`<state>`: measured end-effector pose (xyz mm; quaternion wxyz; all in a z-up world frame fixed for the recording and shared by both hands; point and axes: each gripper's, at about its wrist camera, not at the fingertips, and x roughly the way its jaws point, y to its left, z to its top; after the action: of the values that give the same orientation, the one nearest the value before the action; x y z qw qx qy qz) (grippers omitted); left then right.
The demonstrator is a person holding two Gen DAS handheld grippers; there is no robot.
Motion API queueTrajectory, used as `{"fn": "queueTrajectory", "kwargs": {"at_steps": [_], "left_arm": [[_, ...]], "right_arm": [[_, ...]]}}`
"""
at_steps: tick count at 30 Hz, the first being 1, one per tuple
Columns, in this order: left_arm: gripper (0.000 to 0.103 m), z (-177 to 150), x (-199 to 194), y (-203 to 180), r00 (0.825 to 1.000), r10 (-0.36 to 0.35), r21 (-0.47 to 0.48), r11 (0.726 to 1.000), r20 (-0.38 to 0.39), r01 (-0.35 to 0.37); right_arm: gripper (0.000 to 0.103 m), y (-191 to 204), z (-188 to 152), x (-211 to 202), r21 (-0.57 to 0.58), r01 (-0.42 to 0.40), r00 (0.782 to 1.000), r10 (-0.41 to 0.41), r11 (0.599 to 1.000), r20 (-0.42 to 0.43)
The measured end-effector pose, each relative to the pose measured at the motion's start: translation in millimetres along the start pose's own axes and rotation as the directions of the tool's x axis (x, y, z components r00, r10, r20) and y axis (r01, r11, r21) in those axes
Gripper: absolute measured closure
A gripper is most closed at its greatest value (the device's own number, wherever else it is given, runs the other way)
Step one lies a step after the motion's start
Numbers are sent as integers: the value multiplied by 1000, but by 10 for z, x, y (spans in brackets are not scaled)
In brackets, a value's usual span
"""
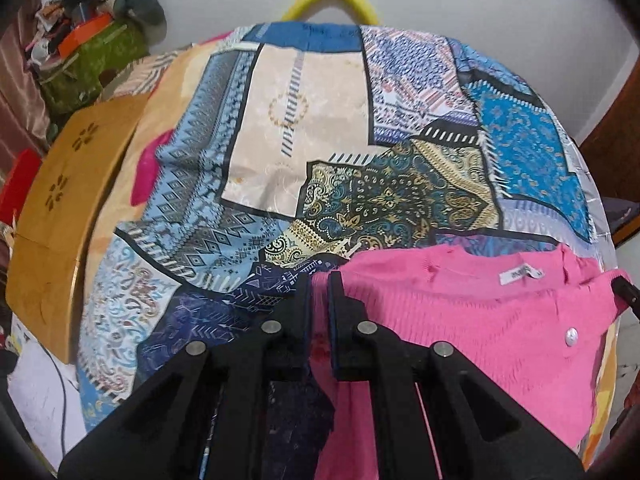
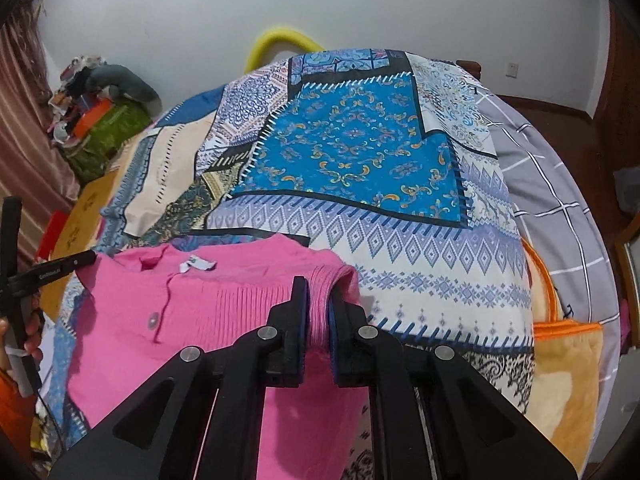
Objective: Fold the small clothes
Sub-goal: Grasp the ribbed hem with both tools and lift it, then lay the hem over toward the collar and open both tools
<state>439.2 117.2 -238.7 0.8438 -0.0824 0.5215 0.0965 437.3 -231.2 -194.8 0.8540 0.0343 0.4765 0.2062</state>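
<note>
White wall [image 2: 360, 4] behind bed; patchwork bedspread [image 2: 352, 148]; brown curtain [image 2: 24, 128] left; cluttered green box [image 1: 92, 60]

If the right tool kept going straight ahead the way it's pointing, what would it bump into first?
The right tool is already shut on the pink sweater. Straight ahead it would probably meet the patchwork bedspread lying past the sweater's edge, though its height above the bed is hard to judge.

Place: a home bedroom.
Bed: blue patchwork-print bedspread [image 2: 352, 152] over a grey white-checked quilt [image 2: 560, 184].
Wall: plain white [image 2: 360, 8], with a wall socket [image 2: 511, 68].
Corner: brown satin curtain [image 2: 28, 120] beside a cluttered pile of household odds [image 1: 80, 20].
</note>
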Motion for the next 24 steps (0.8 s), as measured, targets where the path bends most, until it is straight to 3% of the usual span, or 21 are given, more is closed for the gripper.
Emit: {"fn": "queueTrajectory", "kwargs": {"at_steps": [3, 5, 9, 14, 18, 22, 24], "left_arm": [[96, 19, 68, 26, 1000, 24, -5, 1000, -7, -24], [90, 19, 84, 47, 999, 42, 1, 999, -14, -42], [85, -4, -30, 77, 998, 55, 22, 998, -6, -55], [49, -103, -366, -9, 996, 65, 105, 992, 61, -71], [39, -221, -635, -160, 993, 60, 187, 979, 100, -78], [32, -359, -806, -294, 996, 9, 229, 973, 92, -29], [27, -427, -832, -361, 997, -12, 238, 971, 82, -8]], "right_arm": [[84, 3, 28, 0, -16, 19, 1000, -19, 1000, -6], [69, 19, 51, -54, -31, 30, 1000, -30, 999, 8], [65, 81, 52, -187, -58, 24, 999, -22, 998, 29], [59, 236, -23, -346, -112, 18, 999, -14, 994, 37], [54, 374, -113, -454, -158, 27, 999, -20, 987, 42], [31, 466, -207, -511, -172, 38, 998, -28, 984, 58], [28, 503, -251, -519, -177, 37, 998, -27, 983, 60]]}}
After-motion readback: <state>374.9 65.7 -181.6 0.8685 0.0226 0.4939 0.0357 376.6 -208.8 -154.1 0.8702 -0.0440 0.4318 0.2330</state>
